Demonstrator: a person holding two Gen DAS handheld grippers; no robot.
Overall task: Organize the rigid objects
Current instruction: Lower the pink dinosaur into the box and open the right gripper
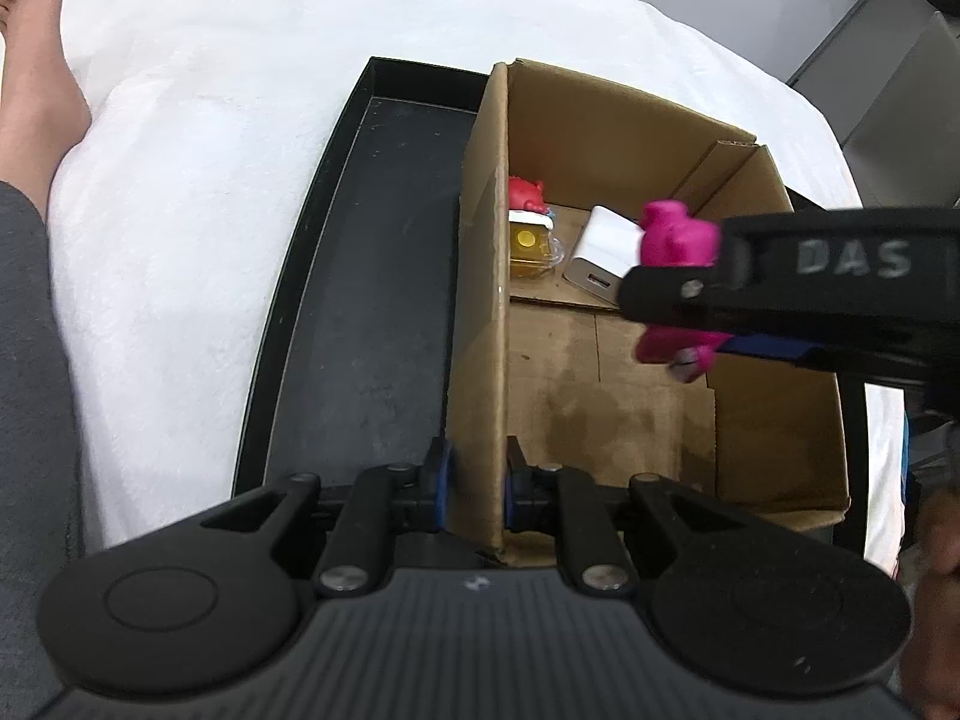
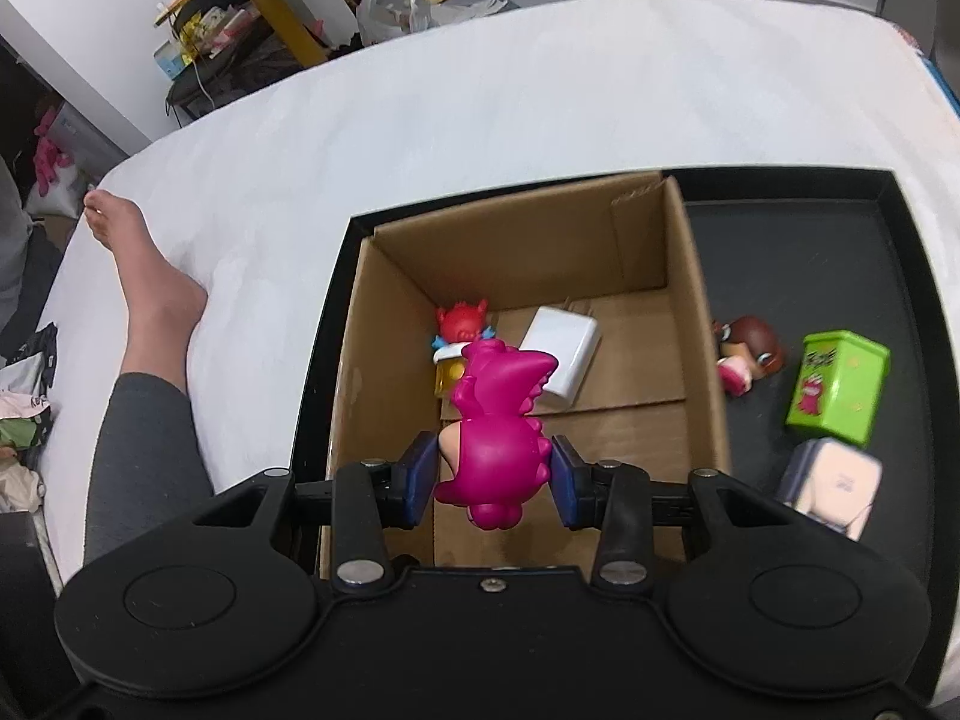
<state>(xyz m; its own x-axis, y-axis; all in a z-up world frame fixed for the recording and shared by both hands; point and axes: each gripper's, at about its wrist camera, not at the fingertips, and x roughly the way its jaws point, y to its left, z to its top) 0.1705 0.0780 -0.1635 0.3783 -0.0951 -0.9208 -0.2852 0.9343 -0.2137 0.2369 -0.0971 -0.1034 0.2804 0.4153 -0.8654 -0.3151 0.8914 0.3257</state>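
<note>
On a white bed (image 1: 240, 120), the left wrist view shows the left tongs (image 1: 478, 480) clamped on the cardboard box (image 1: 486, 300) wall, while the right wrist view shows the right tongs (image 2: 493, 474) gripping a magenta dinosaur toy (image 2: 498, 420) above that box.

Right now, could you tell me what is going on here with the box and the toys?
A person is sorting toys into a cardboard box set in a black tray. The right gripper holds a magenta dinosaur toy over the box; the left gripper is clamped on the box's side wall. A red figure and a white charger already lie inside.
</note>
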